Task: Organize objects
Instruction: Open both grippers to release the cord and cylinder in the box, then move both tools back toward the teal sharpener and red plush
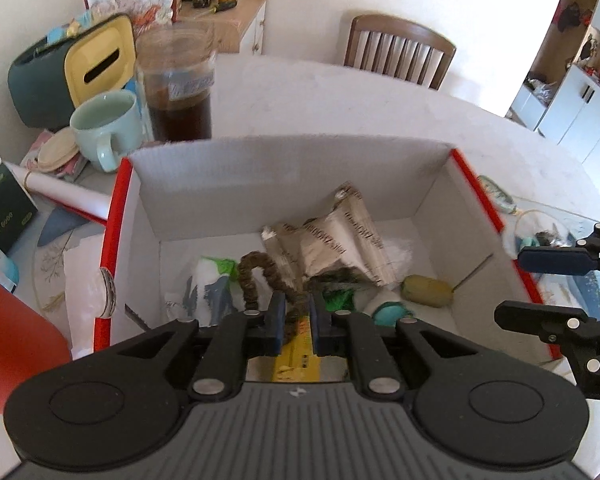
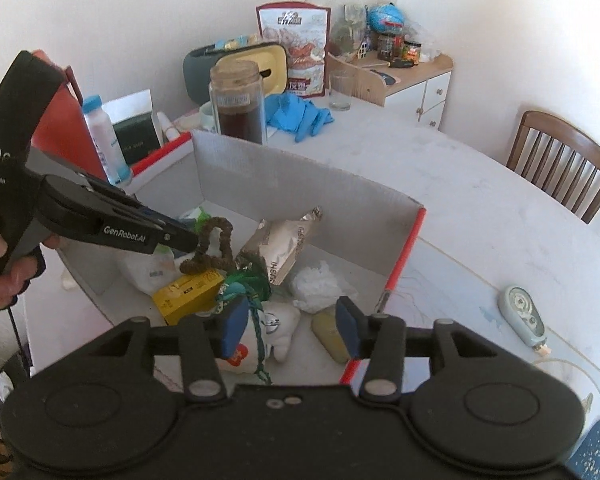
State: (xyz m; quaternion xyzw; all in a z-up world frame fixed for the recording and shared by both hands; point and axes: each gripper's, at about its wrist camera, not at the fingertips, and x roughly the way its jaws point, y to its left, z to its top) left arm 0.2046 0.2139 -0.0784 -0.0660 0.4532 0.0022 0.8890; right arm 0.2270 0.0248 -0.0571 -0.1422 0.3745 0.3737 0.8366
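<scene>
Nearest the lens, left gripper [image 1: 296,316] pinched narrow on a brown fuzzy loop [image 1: 260,276], held just above the clutter inside the open cardboard box [image 1: 292,172] with red edges; lower end of the loop hidden between the pads. Beneath it, partly covered: a yellow carton [image 2: 188,292], a silver foil packet [image 2: 284,244] with print too distorted to read fully, a green tangle [image 2: 244,280], a white wad [image 2: 320,284] and an olive-yellow lump [image 2: 332,334] cut off by a finger. Right gripper [image 2: 292,330] spread wide over the box's near corner, holding nothing, a white soft toy [image 2: 272,330] half hidden behind its left pad. Behind the box on the tabletop [image 2: 480,216]: a jar of dark liquid [image 1: 180,88], a pale green mug [image 1: 104,128], a teal and yellow tissue holder [image 1: 72,68], blue gloves [image 2: 300,114]. A small pale dispenser [image 2: 522,314] beside the box, details too small to make out. Wooden chair [image 1: 400,48] beyond the far edge.
</scene>
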